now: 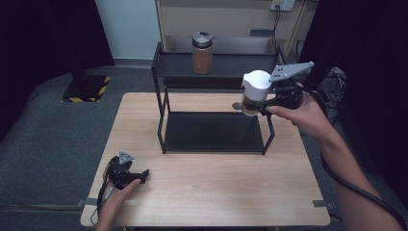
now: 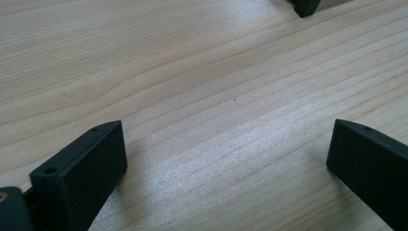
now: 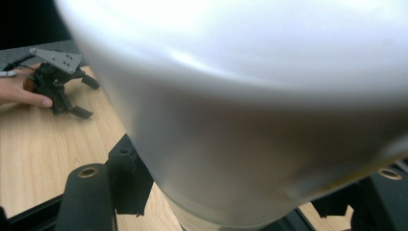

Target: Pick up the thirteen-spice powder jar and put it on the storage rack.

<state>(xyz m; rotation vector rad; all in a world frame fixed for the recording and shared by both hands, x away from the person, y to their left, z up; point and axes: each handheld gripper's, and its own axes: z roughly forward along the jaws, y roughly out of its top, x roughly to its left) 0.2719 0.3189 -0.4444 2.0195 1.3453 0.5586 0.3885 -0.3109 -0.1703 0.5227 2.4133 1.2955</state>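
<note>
holding a white-lidded jar [image 1: 255, 91] in the right gripper [image 1: 263, 105], jaws clamped on its sides just under the lid, in the air at the right end of the black two-tier rack [image 1: 214, 103], near the level of the upper shelf [image 1: 216, 65]. crowding the right gripper view with that white lid [image 3: 250, 96], blurred and very close, black jaw parts showing on either side below it. judging the step in hand as carrying the jar to the upper shelf, where a second jar [image 1: 202, 52] with a dark lid and brown contents is already standing near the middle. needing next, most likely, to clear the rack's right post and shelf edge, travel inward over the shelf, come down upright beside the other jar without knocking it, and only then release. resting the left gripper [image 1: 137, 175] on the near left part of the table [image 1: 216, 192], jaws spread wide with nothing between them, bare wood showing between the two black jaws in the left gripper view; seeing it again far off in the right gripper view, a hand [image 3: 19, 89] lying on it. working on a pale wood-grain tabletop, grey floor around it, a yellow-and-black striped base [image 1: 86, 89] at the far left, dark curtains on both sides, a light wall behind and a wall socket [image 1: 282, 5] with cables at the upper right.
</note>
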